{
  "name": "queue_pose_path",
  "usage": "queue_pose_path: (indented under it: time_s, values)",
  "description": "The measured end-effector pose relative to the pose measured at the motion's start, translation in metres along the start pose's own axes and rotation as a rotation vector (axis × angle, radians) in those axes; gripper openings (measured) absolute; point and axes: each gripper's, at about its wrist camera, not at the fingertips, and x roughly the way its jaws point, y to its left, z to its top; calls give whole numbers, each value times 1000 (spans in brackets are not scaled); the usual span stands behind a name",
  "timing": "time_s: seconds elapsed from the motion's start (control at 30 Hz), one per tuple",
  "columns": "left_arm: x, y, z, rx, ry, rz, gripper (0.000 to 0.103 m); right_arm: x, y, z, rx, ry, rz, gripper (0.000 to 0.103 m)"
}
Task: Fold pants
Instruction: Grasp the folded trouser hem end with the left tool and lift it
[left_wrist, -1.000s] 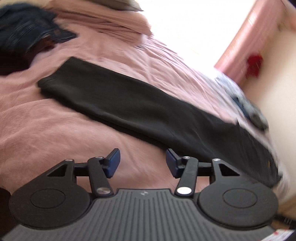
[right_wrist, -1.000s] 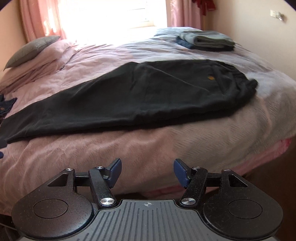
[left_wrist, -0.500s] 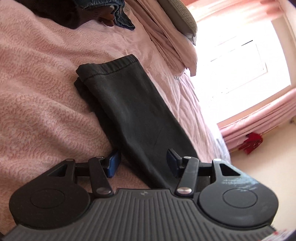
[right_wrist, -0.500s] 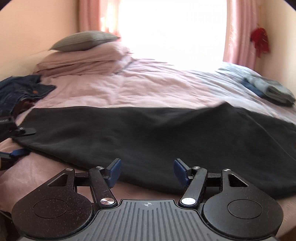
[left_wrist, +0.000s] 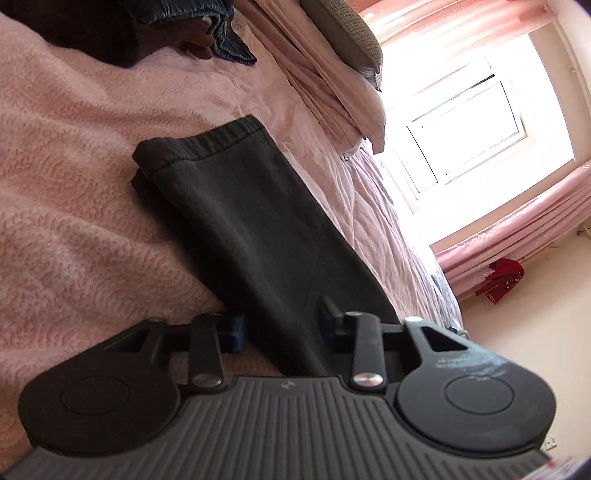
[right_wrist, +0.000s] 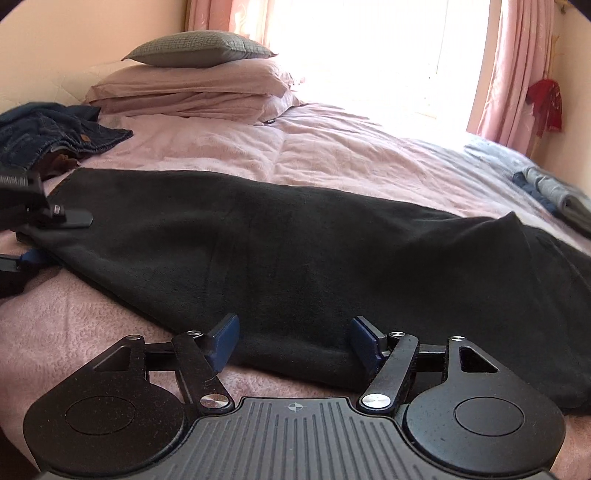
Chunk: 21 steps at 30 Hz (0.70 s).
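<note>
On the pink bed (right_wrist: 332, 147), across its near half: one pair of pants (right_wrist: 295, 251), black, soft matt cloth, laid flat, legs stacked one on the other, ribbed cuff (left_wrist: 207, 147) at the left end, wider end off to the right.

Two grippers:
- left gripper (left_wrist: 280, 328): at the cuff end, jaws just closing, leg between them, one finger on top of the cloth and one at its lower edge, cloth filling the gap.
- right gripper (right_wrist: 291, 339): spread wide, just opening further, straddles the near edge of the pants, pads clear of the cloth, nothing gripped.

Beyond:
- two pink pillows (right_wrist: 192, 88), stacked;
- one grey cushion (right_wrist: 199, 48) on top;
- one heap of denim (right_wrist: 48, 129), far left;
- one folded stack (right_wrist: 554, 192), far right;
- one red item (right_wrist: 546, 103) hanging by the curtain (right_wrist: 517, 66).
</note>
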Motion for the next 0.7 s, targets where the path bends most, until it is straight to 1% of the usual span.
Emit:
queue_pose_path:
  time_s: [0.07, 0.13, 0.23, 0.37, 0.5, 0.57, 0.67, 0.7]
  values:
    - [-4, -9, 3, 51, -19, 12, 14, -4, -14, 3, 52, 7, 47, 64]
    - [-9, -25, 2, 149, -41, 39, 12, -13, -34, 7, 129, 7, 68, 64]
    - [-18, -63, -3, 349, -88, 65, 11, -30, -70, 10, 248, -20, 43, 64]
    - [-25, -128, -12, 571, -144, 25, 11, -64, -135, 7, 405, -92, -33, 64]
    - [-28, -204, -40, 773, -168, -90, 10, -98, -198, 2, 527, -172, -138, 64]
    - [-25, -243, -67, 864, -162, -180, 10, -112, -226, -2, 579, -200, -198, 64]
    - [-17, -290, -125, 1017, -95, -333, 12, -131, -261, -14, 642, -221, -259, 64]
    - [-10, -300, -149, 1075, -51, -369, 15, -136, -270, -19, 659, -224, -272, 64]
